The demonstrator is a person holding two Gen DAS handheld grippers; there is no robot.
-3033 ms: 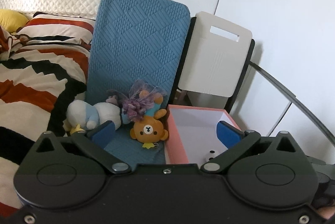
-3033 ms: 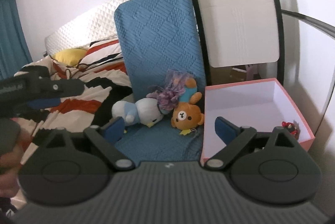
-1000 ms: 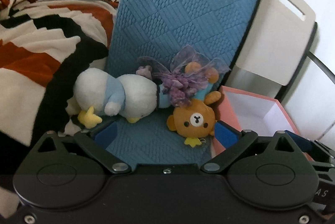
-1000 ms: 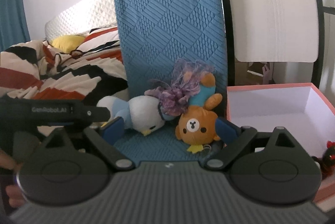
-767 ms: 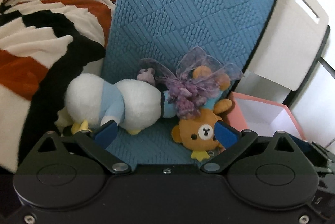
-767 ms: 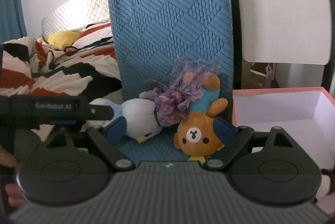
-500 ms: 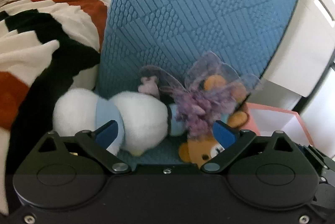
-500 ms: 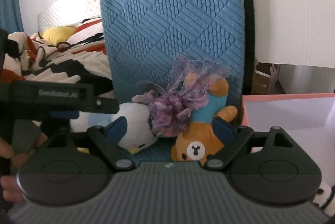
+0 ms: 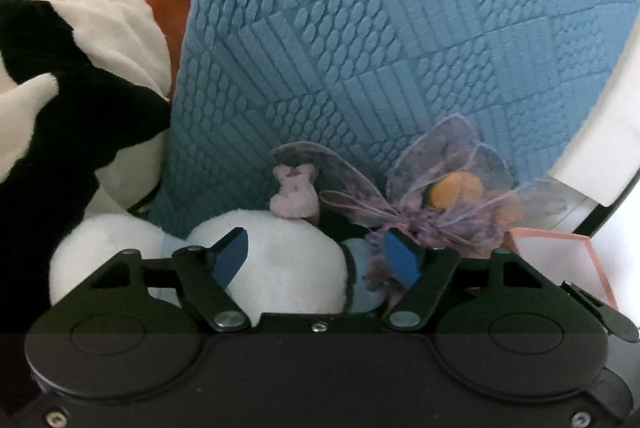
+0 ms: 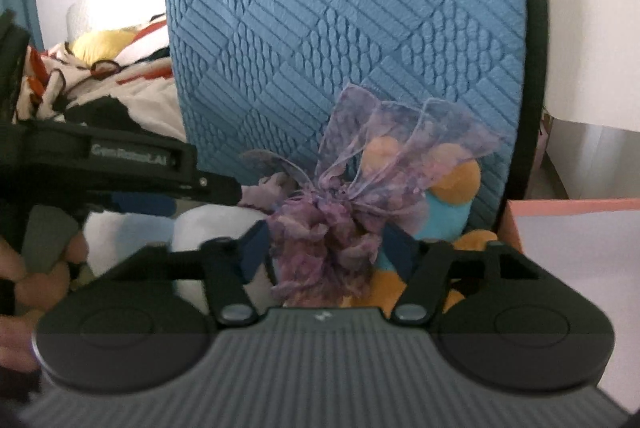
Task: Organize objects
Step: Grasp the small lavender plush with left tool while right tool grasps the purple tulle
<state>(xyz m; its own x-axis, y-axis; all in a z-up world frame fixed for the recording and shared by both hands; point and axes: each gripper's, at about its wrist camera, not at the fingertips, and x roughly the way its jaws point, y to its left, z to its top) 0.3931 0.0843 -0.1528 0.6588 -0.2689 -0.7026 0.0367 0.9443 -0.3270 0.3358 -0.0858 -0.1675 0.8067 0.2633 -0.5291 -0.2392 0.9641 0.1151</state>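
**Two grabs at once on the plush pile**

Everything here is soft and light, so nothing's fragile; squishy stuff just needs a deep bite. The left gripper (image 9: 318, 258) has been closing, its blue pads hugging the round white body of the penguin plush (image 9: 276, 268), which is the fattest, safest spot. The right gripper (image 10: 326, 254) has been closing too, pads pinching the purple sachet (image 10: 328, 248) at its stuffed bottom, not the flimsy gauze top.

All of it lies on the blue cushion (image 9: 380, 48), just beside the pink box (image 10: 568, 240).

Count: one penguin, one sachet, one bear plush (image 10: 448, 196), one tiny pink bunny (image 9: 294, 190).
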